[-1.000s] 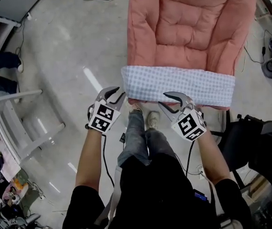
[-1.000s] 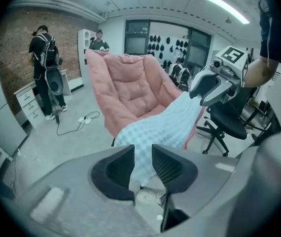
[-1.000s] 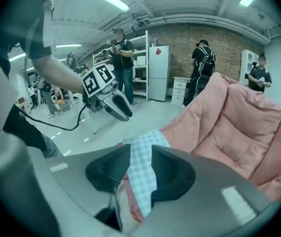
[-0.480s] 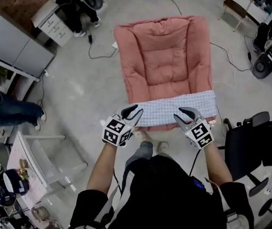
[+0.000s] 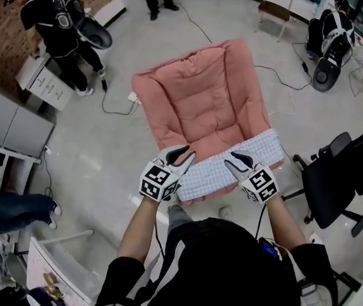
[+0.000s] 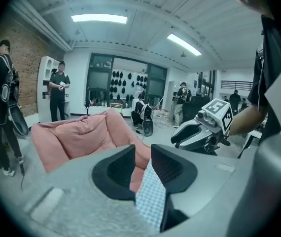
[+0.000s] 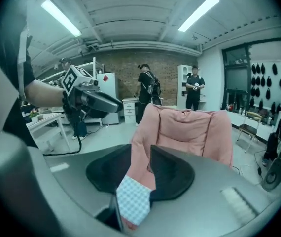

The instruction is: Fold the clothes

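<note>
A pink quilted garment (image 5: 200, 101) spreads away from me over the grey floor, and its near edge is turned up to show a blue-and-white checked lining (image 5: 223, 164). My left gripper (image 5: 183, 156) is shut on the left end of that checked edge. My right gripper (image 5: 235, 161) is shut on the right end. In the left gripper view the checked cloth (image 6: 150, 196) runs between the jaws of the left gripper (image 6: 143, 157), with the pink padding (image 6: 81, 137) beyond. The right gripper view shows checked cloth (image 7: 133, 199) and pink fabric (image 7: 190, 130) pinched in the right gripper (image 7: 140, 167).
A black office chair (image 5: 341, 177) stands close on the right. People (image 5: 60, 24) stand at the far left by white cabinets (image 5: 16, 120). Cables (image 5: 283, 101) trail over the floor behind the garment, and black equipment (image 5: 328, 37) sits at the far right.
Both grippers have risen with the garment's near edge. The head view has pulled back and tilted up, so the garment looks smaller and more of the room shows.
</note>
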Demonstrator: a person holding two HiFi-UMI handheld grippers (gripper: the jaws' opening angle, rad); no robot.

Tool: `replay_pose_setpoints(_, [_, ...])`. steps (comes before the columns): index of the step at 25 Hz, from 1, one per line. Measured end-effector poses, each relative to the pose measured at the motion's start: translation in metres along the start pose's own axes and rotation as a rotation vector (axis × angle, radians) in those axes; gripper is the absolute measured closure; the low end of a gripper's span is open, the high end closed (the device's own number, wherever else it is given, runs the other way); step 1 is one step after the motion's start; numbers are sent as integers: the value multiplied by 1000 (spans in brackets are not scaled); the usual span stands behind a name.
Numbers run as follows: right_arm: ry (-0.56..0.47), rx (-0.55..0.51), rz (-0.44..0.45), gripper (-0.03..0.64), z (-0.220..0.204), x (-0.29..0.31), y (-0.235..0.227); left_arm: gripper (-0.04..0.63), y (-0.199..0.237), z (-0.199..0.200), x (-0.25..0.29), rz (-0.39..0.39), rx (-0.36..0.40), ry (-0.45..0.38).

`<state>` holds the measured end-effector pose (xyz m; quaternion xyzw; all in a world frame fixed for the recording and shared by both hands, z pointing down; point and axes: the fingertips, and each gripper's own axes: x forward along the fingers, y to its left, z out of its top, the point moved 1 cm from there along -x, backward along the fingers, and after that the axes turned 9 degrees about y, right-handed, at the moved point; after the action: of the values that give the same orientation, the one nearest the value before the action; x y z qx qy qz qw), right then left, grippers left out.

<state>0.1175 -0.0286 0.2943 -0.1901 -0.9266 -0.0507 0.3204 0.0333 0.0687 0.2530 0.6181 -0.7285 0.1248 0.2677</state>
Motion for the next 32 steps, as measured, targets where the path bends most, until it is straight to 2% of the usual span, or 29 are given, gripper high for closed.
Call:
replay_pose_setpoints(7, [-67, 220, -146, 491, 50, 52, 4, 489, 61, 8, 8, -191, 129, 48])
replay_pose_setpoints(10, [-59, 258, -246, 491, 55, 61, 8, 489, 74, 8, 15, -273, 199, 80])
replay_pose_setpoints(13, [-48, 289, -352, 491, 47, 60, 4, 489, 79, 10, 27, -342, 232, 90])
replay_pose_setpoints(18, [-43, 445, -521, 491, 13, 38, -3, 488, 69, 11, 59, -470, 285, 136])
replay_pose_setpoints(24, [-43, 668, -699, 491, -37, 9, 11, 488, 38, 4, 98, -638, 348, 208])
replay_pose_setpoints(28, [-42, 790, -758, 491, -82, 0, 15, 488, 17, -7, 130, -681, 371, 254])
replay_pose_setpoints(32, [-48, 886, -800, 491, -125, 0, 12, 488, 8, -29, 163, -688, 369, 315])
